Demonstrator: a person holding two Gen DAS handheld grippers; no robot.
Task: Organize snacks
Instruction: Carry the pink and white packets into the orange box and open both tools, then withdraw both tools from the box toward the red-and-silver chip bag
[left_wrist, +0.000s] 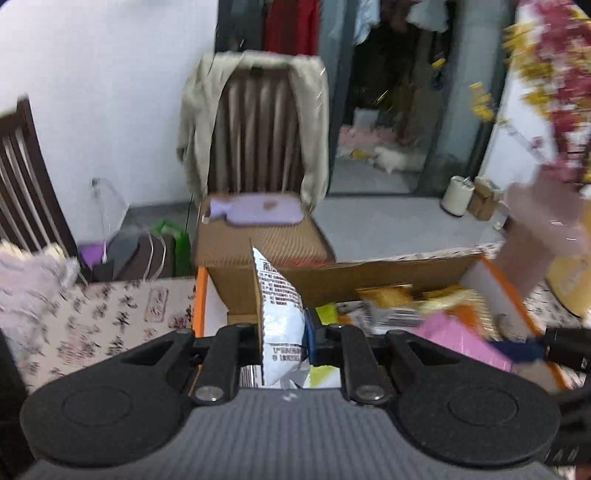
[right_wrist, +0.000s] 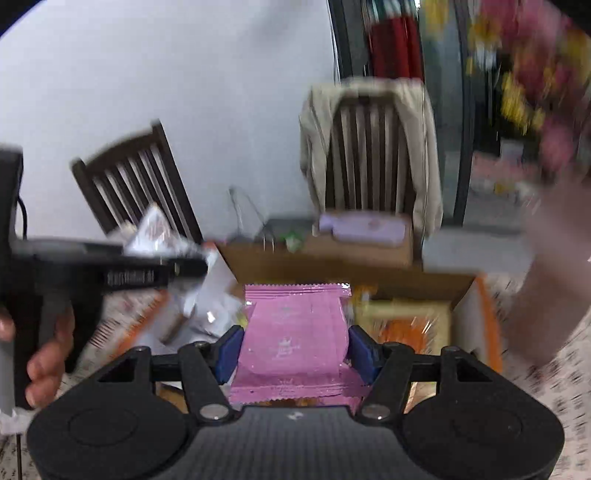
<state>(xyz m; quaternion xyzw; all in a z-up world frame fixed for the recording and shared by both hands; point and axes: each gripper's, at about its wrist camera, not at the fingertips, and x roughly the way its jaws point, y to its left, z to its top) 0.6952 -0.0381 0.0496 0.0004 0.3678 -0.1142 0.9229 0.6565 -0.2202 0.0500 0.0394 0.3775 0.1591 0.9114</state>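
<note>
Nearest the left wrist camera, the left gripper (left_wrist: 284, 343) is clamped on a white snack packet (left_wrist: 279, 317) that stands on edge between its 2 pads, above an open cardboard box (left_wrist: 369, 273) with orange flaps. Across from it, the right gripper (right_wrist: 293, 349) grips a flat pink packet (right_wrist: 295, 332) by its sides over the same box, which holds more blurred snacks (right_wrist: 406, 328). A chair (left_wrist: 258, 122) draped with a jacket stands behind.
</note>
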